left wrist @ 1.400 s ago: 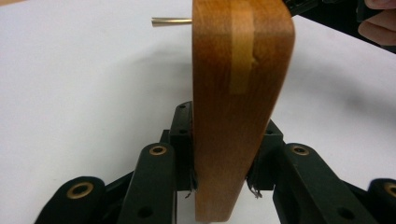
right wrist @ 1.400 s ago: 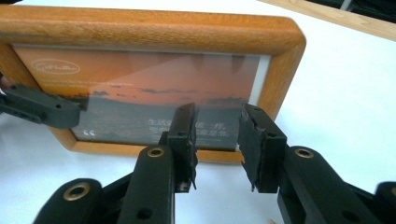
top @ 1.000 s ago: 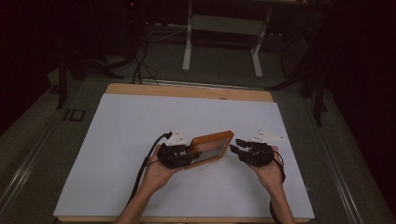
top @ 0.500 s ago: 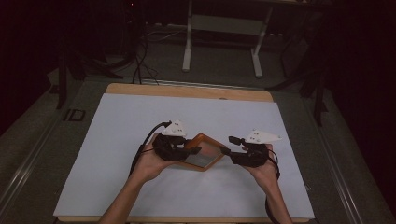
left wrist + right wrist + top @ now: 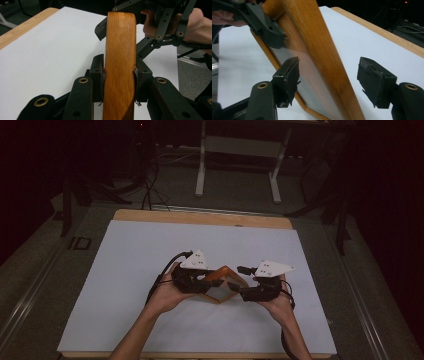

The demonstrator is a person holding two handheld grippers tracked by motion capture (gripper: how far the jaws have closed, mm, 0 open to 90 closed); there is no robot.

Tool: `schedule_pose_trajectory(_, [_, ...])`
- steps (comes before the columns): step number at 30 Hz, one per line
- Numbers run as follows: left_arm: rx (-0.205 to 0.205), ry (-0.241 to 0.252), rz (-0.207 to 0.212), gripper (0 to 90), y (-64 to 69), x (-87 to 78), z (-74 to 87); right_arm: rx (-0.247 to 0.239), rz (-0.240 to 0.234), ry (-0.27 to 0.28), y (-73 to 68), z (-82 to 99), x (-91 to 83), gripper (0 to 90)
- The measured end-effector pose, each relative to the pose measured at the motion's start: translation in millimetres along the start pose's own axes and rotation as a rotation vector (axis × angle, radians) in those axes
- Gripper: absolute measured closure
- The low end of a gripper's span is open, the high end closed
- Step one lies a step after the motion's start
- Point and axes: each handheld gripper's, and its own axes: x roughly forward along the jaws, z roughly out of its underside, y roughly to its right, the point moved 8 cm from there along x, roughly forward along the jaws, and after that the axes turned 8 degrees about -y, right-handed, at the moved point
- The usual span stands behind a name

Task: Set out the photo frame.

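Wooden frame [image 5: 120,62] clamped in left claw [image 5: 119,72]

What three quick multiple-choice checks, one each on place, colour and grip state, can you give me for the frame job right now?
1. Where is the wooden frame? A on the floor; B between the two grippers above the white table cover; C at the table's far edge.
2. Its wood colour? A orange-brown; B blue; C white.
3. The left gripper is: A open; B shut on nothing; C shut on the frame.

B: it sits between both hands. A: seen in every view. C: both pads press its sides, while the right gripper, whose jaws have just been opening, stands clear.
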Motion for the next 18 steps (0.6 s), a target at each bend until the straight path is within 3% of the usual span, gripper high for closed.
schedule_pose_trajectory(4, [0.003, -0.002, 0.022, 66.9, -0.5, 0.5, -0.1, -0.015, -0.014, 0.000, -3.5, -1.5, 0.8, 34.1])
schedule_pose_trajectory(18, [-0.015, -0.016, 0.030, 61.2, -6.2, 0.1, 2.7, -0.037, -0.032, -0.009, -6.4, 0.3, 0.0, 45.2])
